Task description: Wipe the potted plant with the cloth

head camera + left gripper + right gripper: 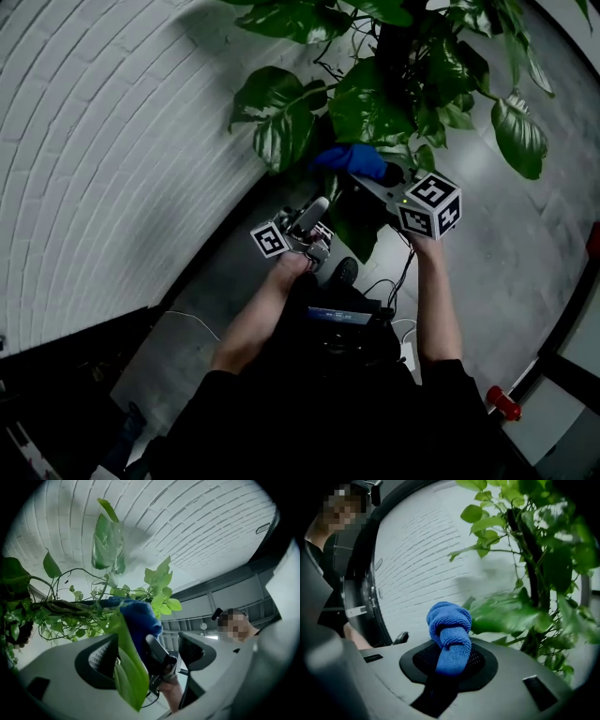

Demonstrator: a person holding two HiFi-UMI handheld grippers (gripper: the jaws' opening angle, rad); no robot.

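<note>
The potted plant (394,84) fills the top of the head view with big green leaves on a dark stem; its pot is hidden. My right gripper (364,174) is shut on a bunched blue cloth (349,158), which is pressed among the lower leaves. In the right gripper view the cloth (450,632) stands up from the shut jaws (450,663), with a blurred leaf (506,613) just to its right. My left gripper (323,204) is below the cloth. Its jaws (147,656) are open, and a hanging leaf (127,667) lies between them by the left pad (96,660).
A white brick wall (112,141) curves along the left. Grey floor (525,244) lies to the right of the plant. Cables (398,277) trail on the floor near my feet. A small red object (503,403) sits at the lower right by a dark frame.
</note>
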